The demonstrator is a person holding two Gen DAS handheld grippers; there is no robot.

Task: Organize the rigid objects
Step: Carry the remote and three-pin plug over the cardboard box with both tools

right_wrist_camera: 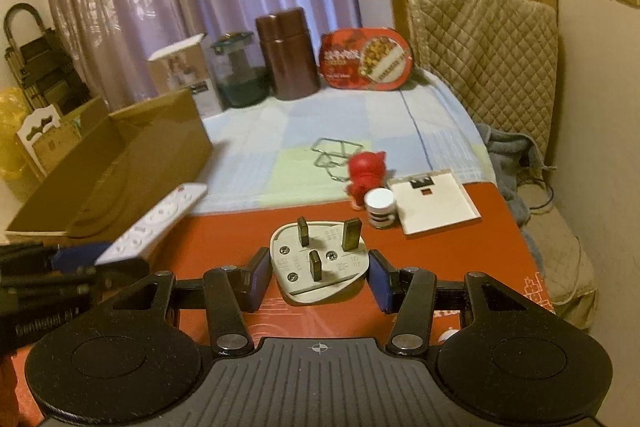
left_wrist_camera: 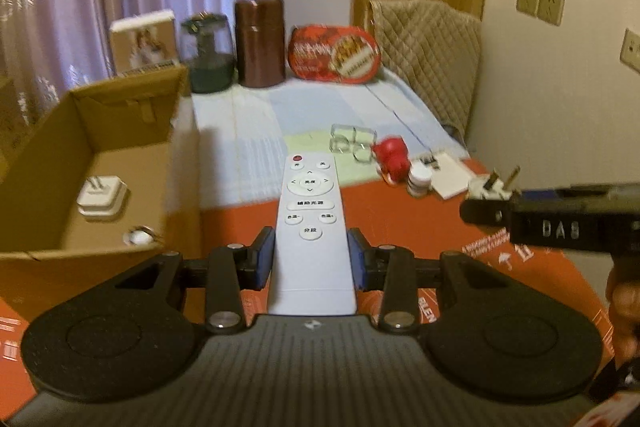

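Observation:
My left gripper [left_wrist_camera: 314,255] is shut on a white remote control [left_wrist_camera: 311,211], which sticks out forward between the blue pads, buttons up. My right gripper [right_wrist_camera: 320,273] is shut on a white three-pin plug [right_wrist_camera: 318,261], pins pointing up. Both are held above the red board [right_wrist_camera: 460,247]. An open cardboard box [left_wrist_camera: 120,131] lies left of the remote. Inside it are a white plug adapter [left_wrist_camera: 102,197] and a small round item [left_wrist_camera: 138,237]. In the right wrist view the remote [right_wrist_camera: 156,219] and left gripper [right_wrist_camera: 100,263] show at the left, beside the box [right_wrist_camera: 120,163].
On the checked cloth [right_wrist_camera: 340,115] lie clear frames [right_wrist_camera: 336,151], a red figurine [right_wrist_camera: 362,171], a small white jar [right_wrist_camera: 380,207] and a white card [right_wrist_camera: 434,201]. At the back stand a brown canister [right_wrist_camera: 290,51], a red tin [right_wrist_camera: 366,61], a glass jar [right_wrist_camera: 236,71] and a quilted chair [right_wrist_camera: 480,43].

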